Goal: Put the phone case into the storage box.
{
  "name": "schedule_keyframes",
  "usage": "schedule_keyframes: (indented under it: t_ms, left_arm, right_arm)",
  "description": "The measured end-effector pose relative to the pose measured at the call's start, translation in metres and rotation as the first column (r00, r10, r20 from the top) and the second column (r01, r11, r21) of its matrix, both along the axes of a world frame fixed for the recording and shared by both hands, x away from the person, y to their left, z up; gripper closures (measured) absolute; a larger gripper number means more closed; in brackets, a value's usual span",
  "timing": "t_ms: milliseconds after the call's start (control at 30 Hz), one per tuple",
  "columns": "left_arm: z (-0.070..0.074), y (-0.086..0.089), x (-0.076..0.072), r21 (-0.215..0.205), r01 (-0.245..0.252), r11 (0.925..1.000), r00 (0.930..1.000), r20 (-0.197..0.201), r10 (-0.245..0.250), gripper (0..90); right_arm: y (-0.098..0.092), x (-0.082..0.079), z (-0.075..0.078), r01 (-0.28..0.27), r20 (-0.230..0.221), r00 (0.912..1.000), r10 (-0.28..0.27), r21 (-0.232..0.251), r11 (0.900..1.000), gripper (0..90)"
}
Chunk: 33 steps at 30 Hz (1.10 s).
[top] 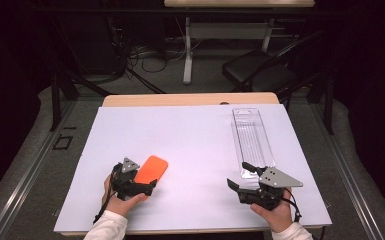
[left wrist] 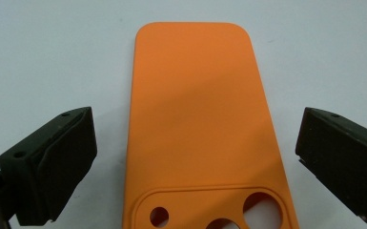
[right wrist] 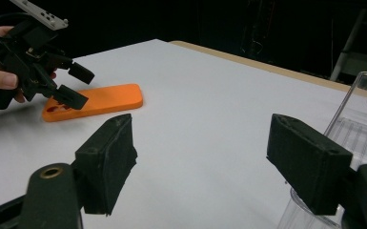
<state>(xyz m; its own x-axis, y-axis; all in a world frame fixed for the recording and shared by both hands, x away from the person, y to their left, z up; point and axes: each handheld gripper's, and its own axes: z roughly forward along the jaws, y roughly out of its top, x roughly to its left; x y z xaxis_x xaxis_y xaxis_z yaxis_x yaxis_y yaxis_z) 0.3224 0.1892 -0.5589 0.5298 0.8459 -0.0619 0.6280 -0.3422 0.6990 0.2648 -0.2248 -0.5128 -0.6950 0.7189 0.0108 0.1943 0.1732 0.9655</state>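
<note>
One orange phone case (top: 151,168) lies flat on the white table sheet (top: 190,145), well left of the one clear plastic package (top: 252,140). The left gripper (left wrist: 195,157) stands wide apart astride the case's camera end, its pads clear of the sides. The right gripper (top: 242,176) is open and empty, just beside the package's near end.

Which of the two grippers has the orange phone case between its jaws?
The left gripper: the orange phone case lies flat between its open jaws, untouched. The right gripper stands open beside the clear plastic package, with nothing between its jaws.
</note>
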Motion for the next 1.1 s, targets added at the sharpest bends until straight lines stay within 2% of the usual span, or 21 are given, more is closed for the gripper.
schedule_keyframes:
  t_ms: [300, 567, 667, 1100]
  left_arm:
    - [-0.008, -0.009, 0.007, 0.011, -0.003, 0.9999, 0.9990, -0.044, 0.003, 0.8]
    - [-0.009, -0.012, 0.008, 0.033, -0.009, 0.9994, 0.9996, -0.028, 0.010, 2.8]
    - [-0.008, -0.012, 0.007, 0.056, -0.004, 0.9984, 0.9997, -0.024, 0.005, 4.7]
    - [-0.007, -0.013, 0.005, 0.056, 0.002, 0.9984, 0.9998, -0.020, -0.001, 10.1]
  right_arm:
    - [0.000, 0.001, 0.000, 0.000, -0.006, 1.0000, 0.000, 0.003, 1.000, 23.8]
    - [0.000, 0.001, -0.001, -0.001, -0.008, 1.0000, 0.001, 0.001, 1.000, 23.8]
    - [0.000, 0.001, -0.001, -0.001, -0.007, 1.0000, 0.001, -0.001, 1.000, 23.8]
    - [0.000, 0.001, -0.001, -0.002, -0.007, 1.0000, 0.002, 0.000, 1.000, 23.8]
